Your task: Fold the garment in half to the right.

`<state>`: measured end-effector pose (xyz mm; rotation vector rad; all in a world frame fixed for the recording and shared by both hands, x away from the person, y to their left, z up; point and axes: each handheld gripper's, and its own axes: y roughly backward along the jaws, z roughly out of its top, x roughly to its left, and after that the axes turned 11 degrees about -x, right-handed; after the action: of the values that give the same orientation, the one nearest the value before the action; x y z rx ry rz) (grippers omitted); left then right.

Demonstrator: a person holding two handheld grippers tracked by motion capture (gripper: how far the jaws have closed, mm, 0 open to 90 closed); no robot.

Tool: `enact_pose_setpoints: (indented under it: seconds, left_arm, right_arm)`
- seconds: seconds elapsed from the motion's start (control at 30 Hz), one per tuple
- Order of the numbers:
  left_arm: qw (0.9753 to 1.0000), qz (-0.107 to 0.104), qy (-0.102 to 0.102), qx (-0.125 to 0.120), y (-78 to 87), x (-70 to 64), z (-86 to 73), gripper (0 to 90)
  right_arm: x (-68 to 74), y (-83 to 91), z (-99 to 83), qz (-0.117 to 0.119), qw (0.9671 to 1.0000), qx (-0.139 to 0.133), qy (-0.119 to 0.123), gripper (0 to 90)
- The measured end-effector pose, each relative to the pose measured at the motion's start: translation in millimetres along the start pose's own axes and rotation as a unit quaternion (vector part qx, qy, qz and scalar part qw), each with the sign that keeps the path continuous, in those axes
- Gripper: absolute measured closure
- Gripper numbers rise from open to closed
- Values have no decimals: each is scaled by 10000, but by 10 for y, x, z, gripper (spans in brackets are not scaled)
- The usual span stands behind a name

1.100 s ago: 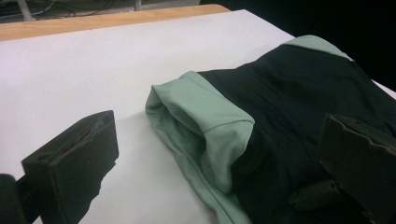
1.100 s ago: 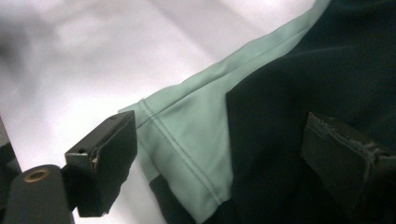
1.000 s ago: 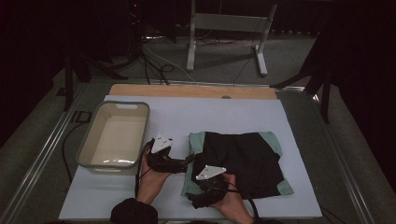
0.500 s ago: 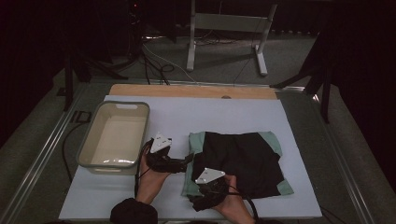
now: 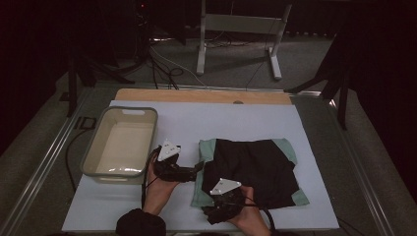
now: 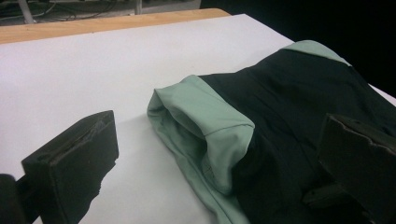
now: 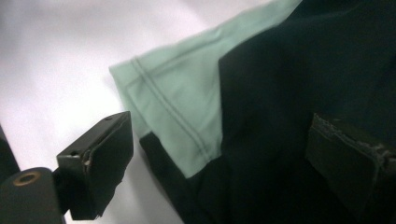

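At the left of the table (image 5: 275, 123), on its pale sheet, stands an empty beige plastic tub (image 5: 120, 143), long side running away from the person, well apart from the work.

Just right of the tub: left gripper (image 5: 195, 168), held in the left hand (image 5: 160, 184), jaws pointing right toward the garment's near-left edge. In the left gripper view the two black jaws stand wide apart with nothing between them; one jaw is over bare sheet, the other over dark cloth.

Centre-right: folded garment (image 5: 253, 169), black with mint-green panels, lying flat on the sheet. Long axis runs left to right across the table. Green shows at the left edge, at the far-right corner and at the near-right corner. In the left gripper view the left edge is a green fold (image 6: 205, 126), rolled over and slightly raised off the sheet, with black cloth behind it.

At the garment's near edge: right gripper (image 5: 221, 209), in the right hand (image 5: 248, 221), resting over the near-left corner. In the right gripper view its jaws are also spread, one over white sheet and one over black cloth; a green hemmed panel (image 7: 182, 107) with a double stitch line lies between them, not pinched.

Surface: pale sheet over a board, wooden strip (image 5: 201, 96) bare along the far edge, metal rails at the sides.

Room: dim. Grey floor, a white metal stand (image 5: 238, 34) behind the table, black cables (image 5: 162, 64) trailing on the floor at left.
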<state>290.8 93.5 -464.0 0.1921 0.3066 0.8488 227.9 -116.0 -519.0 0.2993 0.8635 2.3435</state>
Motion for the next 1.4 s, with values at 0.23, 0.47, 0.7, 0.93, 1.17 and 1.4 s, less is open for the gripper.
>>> enact_pose_setpoints:
  seconds: [0.23, 0.47, 0.7, 0.93, 1.17, 1.4]
  left_arm:
    - [10000, 7, 49, -15, 4, 16, -2, 1]
    - [10000, 5, 62, -16, 5, 12, -5, 2]
    - [10000, 1, 53, 4, -6, 11, -14, 2]
    - [10000, 9, 37, 36, -9, 17, -21, 1]
    - [10000, 21, 41, 4, -1, 26, -21, 1]
    - [9999, -7, 103, -136, 19, 39, -22, 1]
  right_arm:
    - [23, -16, 15, 10, 9999, 89, 47, 128]
    - [-42, 41, 39, -364, 9992, 16, -162, 520]
    - [-100, 55, 51, -725, 9973, 41, -126, 815]
    - [-114, 95, 46, -446, 9986, 21, -287, 835]
    - [-102, 185, 32, -387, 9987, -2, -326, 836]
    - [-128, 338, 10, -353, 9986, -68, -398, 836]
